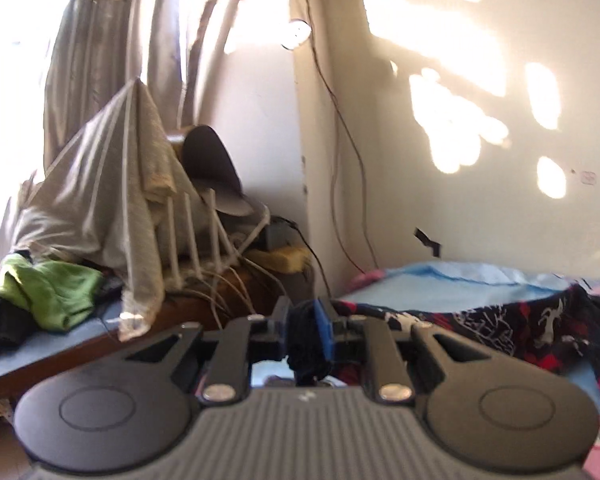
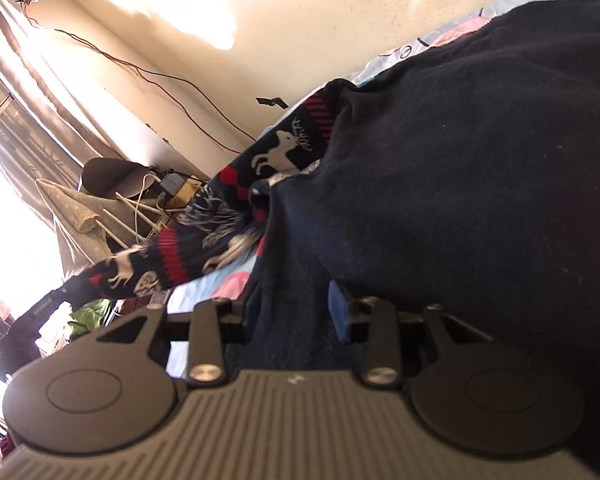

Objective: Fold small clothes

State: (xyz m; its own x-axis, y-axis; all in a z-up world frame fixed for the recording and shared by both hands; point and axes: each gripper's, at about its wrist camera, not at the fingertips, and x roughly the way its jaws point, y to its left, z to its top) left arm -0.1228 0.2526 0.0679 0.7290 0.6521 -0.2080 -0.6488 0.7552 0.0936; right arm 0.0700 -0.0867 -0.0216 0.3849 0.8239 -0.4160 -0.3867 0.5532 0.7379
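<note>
A dark navy knitted garment [image 2: 460,160] with red bands and white reindeer [image 2: 276,156] lies over the light blue bed sheet [image 2: 188,292]. My left gripper [image 1: 309,334] is shut on a bunched dark fold of the garment and holds it above the bed; the patterned part [image 1: 520,328] trails off to the right. My right gripper [image 2: 292,308] has its blue pads apart, and navy cloth runs between them. The view is tilted, and the plain navy cloth fills its right side.
A cluttered side table [image 1: 72,340] at the left holds a green cloth [image 1: 48,292], a grey draped cloth [image 1: 100,184], a white router with antennas [image 1: 196,240] and cables. A beige wall [image 1: 460,160] stands behind the bed, curtains [image 1: 112,32] at the left.
</note>
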